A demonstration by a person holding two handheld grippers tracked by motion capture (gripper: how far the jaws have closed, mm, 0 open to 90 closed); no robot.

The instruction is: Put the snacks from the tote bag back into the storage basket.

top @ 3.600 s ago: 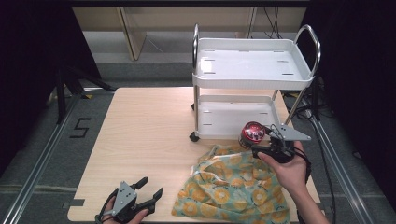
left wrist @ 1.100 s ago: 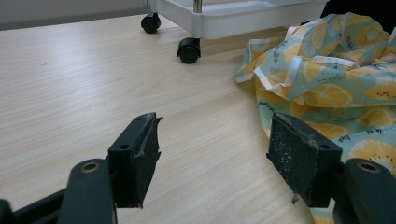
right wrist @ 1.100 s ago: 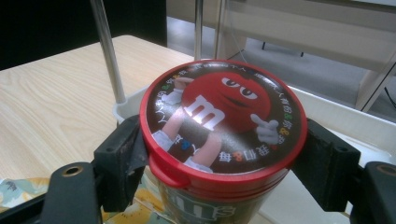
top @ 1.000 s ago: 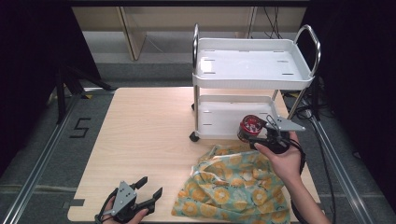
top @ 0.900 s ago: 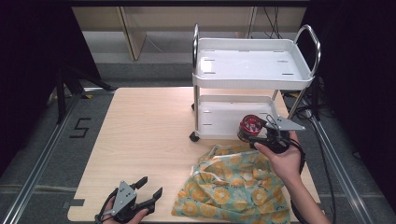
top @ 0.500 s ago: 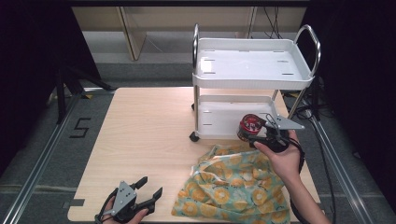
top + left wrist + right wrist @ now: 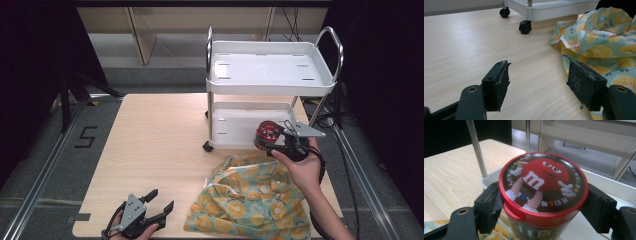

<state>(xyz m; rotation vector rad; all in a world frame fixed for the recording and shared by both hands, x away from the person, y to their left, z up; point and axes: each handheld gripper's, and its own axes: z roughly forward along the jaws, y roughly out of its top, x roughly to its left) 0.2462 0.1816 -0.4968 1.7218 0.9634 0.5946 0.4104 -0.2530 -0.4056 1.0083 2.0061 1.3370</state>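
Note:
A red-lidded M&M's candy tub (image 7: 544, 192) sits between the jaws of my right gripper (image 7: 544, 212), which is shut on it just under the lid. In the high view the tub (image 7: 265, 135) hangs at the front right edge of the white cart's lower tray (image 7: 235, 125), with the right gripper (image 7: 280, 142) held in a hand above the lemon-print cloth (image 7: 250, 200). My left gripper (image 7: 152, 205) rests open near the table's front edge, left of the cloth. Its jaws stand wide apart over bare wood in the left gripper view, the gripper (image 7: 539, 82) empty.
The white two-tier cart (image 7: 270, 75) stands on the back right of the wooden table (image 7: 150, 135). Its black casters (image 7: 525, 26) are near the cloth's edge (image 7: 599, 42). A cart post (image 7: 476, 147) rises left of the tub. Cables trail off the right side.
The right gripper has carried the tub a short way up and back from over the cloth to the lower tray's edge. The left gripper has not moved.

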